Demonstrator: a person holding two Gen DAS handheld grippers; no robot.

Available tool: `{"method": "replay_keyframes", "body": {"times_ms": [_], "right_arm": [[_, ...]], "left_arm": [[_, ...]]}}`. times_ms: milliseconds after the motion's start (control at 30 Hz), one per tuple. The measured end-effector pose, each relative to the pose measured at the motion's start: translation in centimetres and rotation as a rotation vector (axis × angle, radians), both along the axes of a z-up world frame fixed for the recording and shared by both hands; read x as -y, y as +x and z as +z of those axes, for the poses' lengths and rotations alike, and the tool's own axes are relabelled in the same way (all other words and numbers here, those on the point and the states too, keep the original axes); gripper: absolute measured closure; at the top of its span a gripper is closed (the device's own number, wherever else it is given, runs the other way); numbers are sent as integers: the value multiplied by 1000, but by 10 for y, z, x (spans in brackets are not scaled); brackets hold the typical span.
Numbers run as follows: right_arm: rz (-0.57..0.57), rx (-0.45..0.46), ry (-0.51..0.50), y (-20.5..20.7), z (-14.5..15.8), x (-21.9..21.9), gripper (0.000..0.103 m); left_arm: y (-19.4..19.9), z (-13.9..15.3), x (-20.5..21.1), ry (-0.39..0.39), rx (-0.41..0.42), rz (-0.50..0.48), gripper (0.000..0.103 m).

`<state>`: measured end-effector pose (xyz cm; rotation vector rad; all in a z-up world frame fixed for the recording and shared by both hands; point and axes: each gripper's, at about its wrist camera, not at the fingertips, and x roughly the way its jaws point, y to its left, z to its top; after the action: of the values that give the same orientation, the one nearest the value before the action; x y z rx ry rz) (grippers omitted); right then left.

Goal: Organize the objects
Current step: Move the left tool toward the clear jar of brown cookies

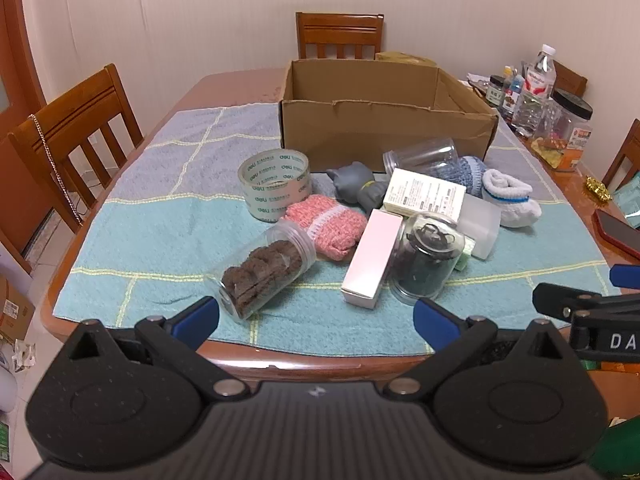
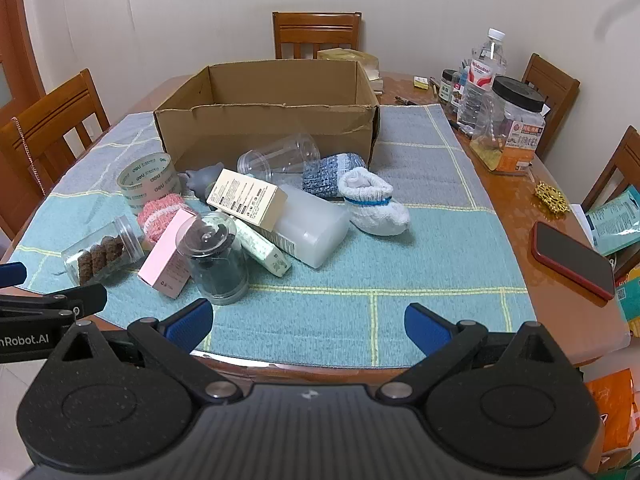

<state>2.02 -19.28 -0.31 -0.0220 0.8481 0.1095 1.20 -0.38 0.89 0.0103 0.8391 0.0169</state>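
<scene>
An open cardboard box [image 1: 384,136] [image 2: 264,128] stands at the back of a blue towel. In front of it lies a pile: a tape roll [image 1: 276,186] [image 2: 148,182], a jar of brown cookies [image 1: 264,276] [image 2: 102,256], a pink sock [image 1: 330,224], a pink box [image 1: 372,260] [image 2: 168,258], a dark jar [image 1: 428,264] [image 2: 214,256], a cream box [image 1: 424,194] [image 2: 250,198], a grey toy [image 1: 358,186], a white sock [image 1: 510,198] [image 2: 374,202] and a blue sock [image 2: 330,174]. My left gripper [image 1: 316,322] is open and empty at the table's near edge. My right gripper [image 2: 308,326] is open and empty, beside it.
Wooden chairs [image 1: 76,128] [image 2: 316,34] surround the table. Bottles and jars [image 2: 500,112] crowd the right back corner. A red-cased phone [image 2: 572,260] and a gold ornament [image 2: 552,196] lie on bare wood at the right. Bare towel [image 2: 420,248] lies right of the pile.
</scene>
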Motion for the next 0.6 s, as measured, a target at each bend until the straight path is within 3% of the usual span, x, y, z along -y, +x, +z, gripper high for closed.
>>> {"method": "replay_keyframes", "body": {"times_ms": [600], "right_arm": [[22, -14, 11, 13, 1, -1, 0]], "left_arm": [[11, -5, -1, 26, 0, -4, 1]]}}
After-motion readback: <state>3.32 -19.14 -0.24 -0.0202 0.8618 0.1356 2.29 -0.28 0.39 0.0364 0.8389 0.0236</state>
